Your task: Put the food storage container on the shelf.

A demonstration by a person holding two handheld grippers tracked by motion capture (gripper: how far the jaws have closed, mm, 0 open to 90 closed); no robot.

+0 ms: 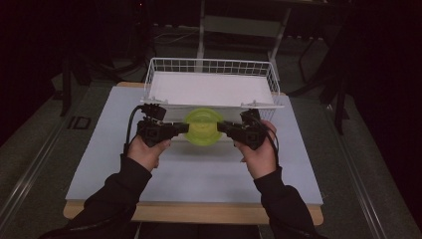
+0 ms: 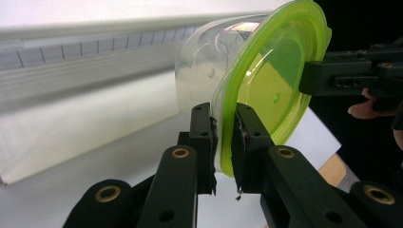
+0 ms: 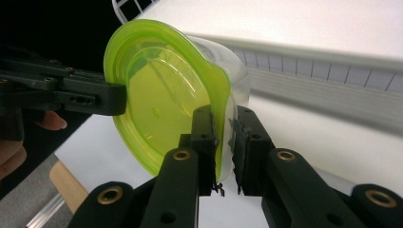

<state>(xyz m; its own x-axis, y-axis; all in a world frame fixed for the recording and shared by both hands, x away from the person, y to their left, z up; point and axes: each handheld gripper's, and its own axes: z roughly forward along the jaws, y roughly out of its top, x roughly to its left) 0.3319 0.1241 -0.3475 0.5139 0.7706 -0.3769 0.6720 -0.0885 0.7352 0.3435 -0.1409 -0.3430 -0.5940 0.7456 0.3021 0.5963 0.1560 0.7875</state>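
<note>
Above the bench [image 1: 199, 174], just in front of the wire basket [image 1: 211, 65], a clear container [image 2: 204, 71] with a lime-green lid [image 1: 203, 127] hangs between two grippers, tipped on its side so the lid faces the person. Left gripper [image 1: 185, 128] is clenched on the lid's rim at one side; right gripper [image 1: 220, 127] is clenched on the rim at the opposite side, each hand coming in level from its own flank. Basket's near rim lies just behind the container, close; whether they touch cannot be told from the high view. Bench surface in front of the hands lies open down to its wooden front edge [image 1: 199, 213], with free surface to left and right of the forearms as well. Basket floor is lined with a white sheet [image 1: 211, 89]. Left gripper view: the two black jaws pinch the green rim between them, the clear body bulges away behind the lid toward the basket wall, and the other gripper bites the far rim at upper right. Right gripper view: same pinch from the opposite side, lid rim bent slightly at the jaws, the other gripper at far left with fingertips [image 3: 50, 121] beside it. High view hides the clear body behind the lid; the gripper views show it.
</note>
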